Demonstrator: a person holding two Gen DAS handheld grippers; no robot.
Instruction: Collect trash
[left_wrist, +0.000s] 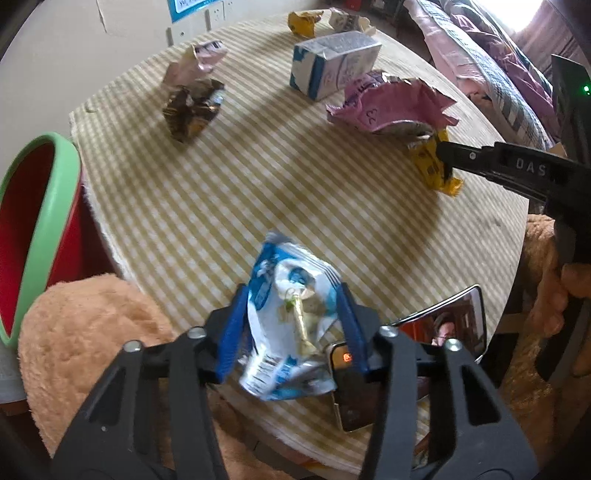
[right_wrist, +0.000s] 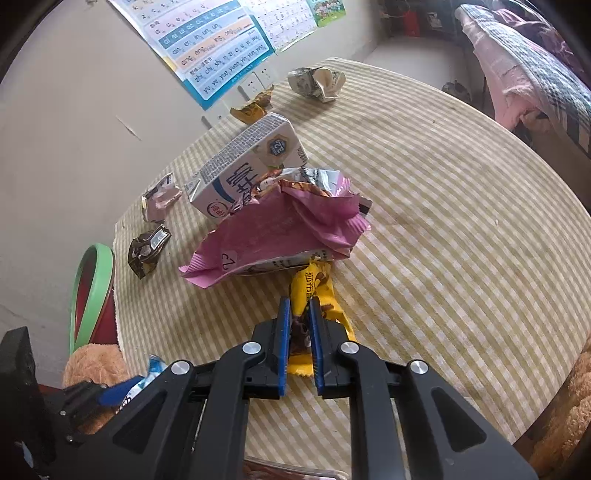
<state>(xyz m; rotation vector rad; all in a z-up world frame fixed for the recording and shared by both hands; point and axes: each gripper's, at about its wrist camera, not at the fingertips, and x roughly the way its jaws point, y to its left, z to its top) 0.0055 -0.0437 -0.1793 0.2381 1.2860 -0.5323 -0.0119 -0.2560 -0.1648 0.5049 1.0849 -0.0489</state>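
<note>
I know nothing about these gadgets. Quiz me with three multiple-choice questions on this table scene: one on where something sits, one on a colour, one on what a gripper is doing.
1. Where is the milk carton?
A. Lying just behind the pink wrapper
B. Inside the bin
C. On the bed

2. What colour is the rim of the red bin?
A. Yellow
B. Green
C. Black

3. What is the right gripper doing?
A. Standing wide open over bare cloth
B. Clamping the milk carton
C. Shut on the yellow wrapper

Answers:
1 A, the carton lies on the table, right behind the pink wrapper.
2 B, a light green band rings the red bin.
3 C, its blue pads pinch the yellow wrapper; the left gripper likewise grips the blue-and-white packet.
</note>
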